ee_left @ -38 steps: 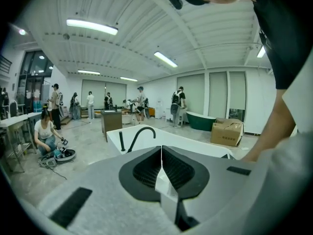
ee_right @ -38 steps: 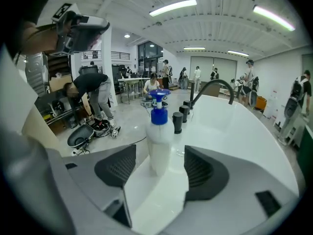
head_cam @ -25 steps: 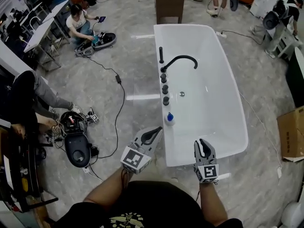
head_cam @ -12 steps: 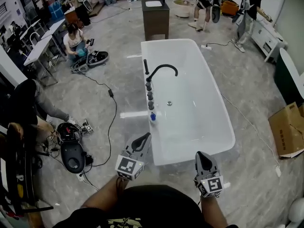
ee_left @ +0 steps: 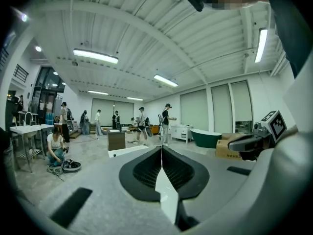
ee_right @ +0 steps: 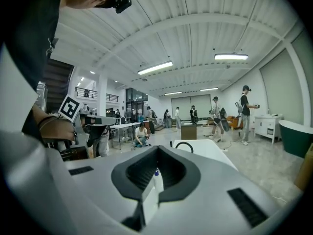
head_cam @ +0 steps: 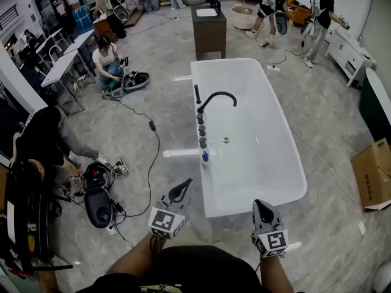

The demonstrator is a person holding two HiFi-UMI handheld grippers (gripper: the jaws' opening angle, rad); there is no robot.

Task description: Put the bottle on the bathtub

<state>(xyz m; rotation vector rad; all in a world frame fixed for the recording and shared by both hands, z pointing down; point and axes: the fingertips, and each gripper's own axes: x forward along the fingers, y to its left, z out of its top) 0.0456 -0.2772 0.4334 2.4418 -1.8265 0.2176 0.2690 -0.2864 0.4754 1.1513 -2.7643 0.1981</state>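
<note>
A small white bottle with a blue cap (head_cam: 204, 157) stands upright on the left rim of the white bathtub (head_cam: 297, 163), just nearer than the row of black knobs and the curved black faucet (head_cam: 217, 96). My left gripper (head_cam: 182, 189) is shut and empty, short of the tub's near left corner. My right gripper (head_cam: 261, 207) is shut and empty too, over the floor just short of the tub's near end. In the right gripper view the bottle (ee_right: 157, 176) shows past the closed jaws, with the tub (ee_right: 205, 148) beyond. Both grippers point almost level.
A seated person with gear (head_cam: 101, 197) and black cables (head_cam: 153, 139) are on the floor at left. A white pipe (head_cam: 180, 153) lies beside the tub. A cardboard box (head_cam: 372, 173) sits at right, a dark cabinet (head_cam: 209, 23) beyond the tub. Several people stand at the far end.
Both grippers have drawn back from the tub and risen. The right jaws, slightly apart a second ago, are now closed. The bottle stays on the rim.
</note>
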